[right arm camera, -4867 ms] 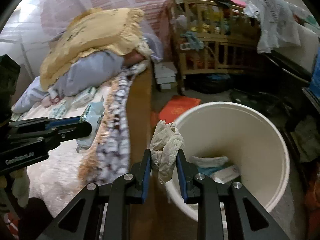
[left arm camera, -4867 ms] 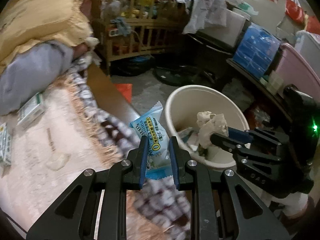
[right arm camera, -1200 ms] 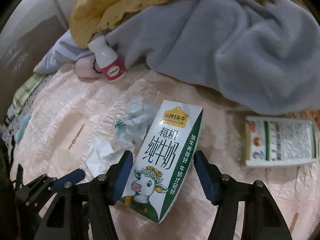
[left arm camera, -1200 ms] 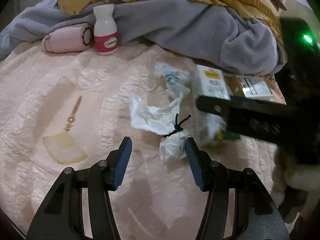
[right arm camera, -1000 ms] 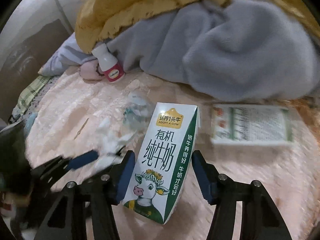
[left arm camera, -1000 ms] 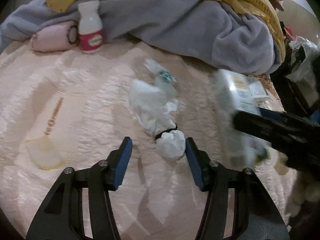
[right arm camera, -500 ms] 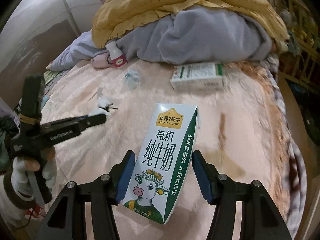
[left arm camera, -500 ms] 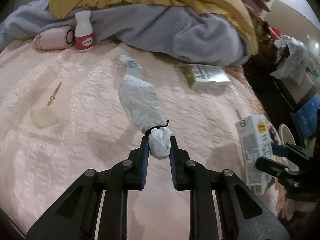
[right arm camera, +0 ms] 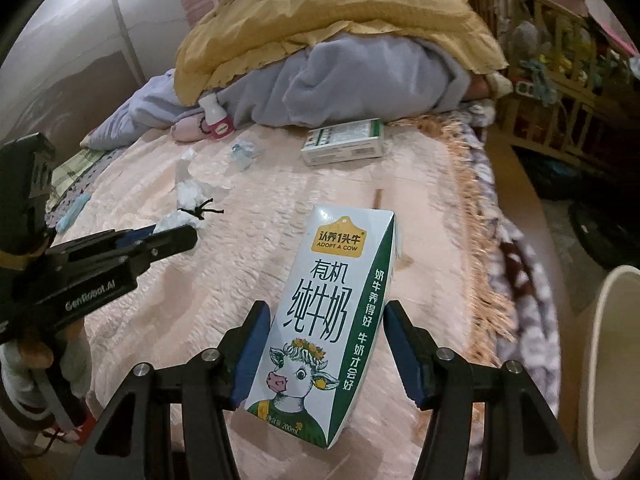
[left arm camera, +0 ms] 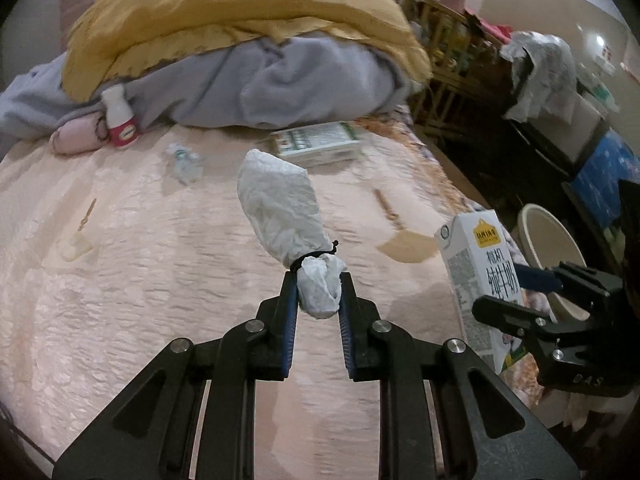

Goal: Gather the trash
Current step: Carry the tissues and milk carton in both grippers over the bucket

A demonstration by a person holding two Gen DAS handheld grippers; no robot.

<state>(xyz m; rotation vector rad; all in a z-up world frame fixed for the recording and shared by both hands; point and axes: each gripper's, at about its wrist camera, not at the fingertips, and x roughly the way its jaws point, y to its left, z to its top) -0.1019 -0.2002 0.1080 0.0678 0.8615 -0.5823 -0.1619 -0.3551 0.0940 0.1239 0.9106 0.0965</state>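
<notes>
In my left gripper (left arm camera: 318, 294) I had the knotted end of a white crumpled plastic bag tied with a black band (left arm camera: 284, 212), pinched tight between the 2 blue pads, the rest of the bag sticking out ahead above the pink quilted bedspread (left arm camera: 140, 280). My right gripper (right arm camera: 326, 356) was clamped on the 2 sides of a white-and-green milk carton printed with a cow (right arm camera: 324, 320), held upright and clear of the bed.

I judged this to be the carry step: both pieces were lifted and the round cream plastic bin (left arm camera: 548, 240) stood on the floor beyond the bed's edge, near the carton and showing at the right in both views. The next move called for swinging both grippers out over its open mouth before letting go, carton first since it was nearer.

A crumpled clear wrapper (left arm camera: 184, 162) and a flat white-and-green box (left arm camera: 316, 146) lay near the grey blanket (left arm camera: 280, 88), possibly trash to fetch.
</notes>
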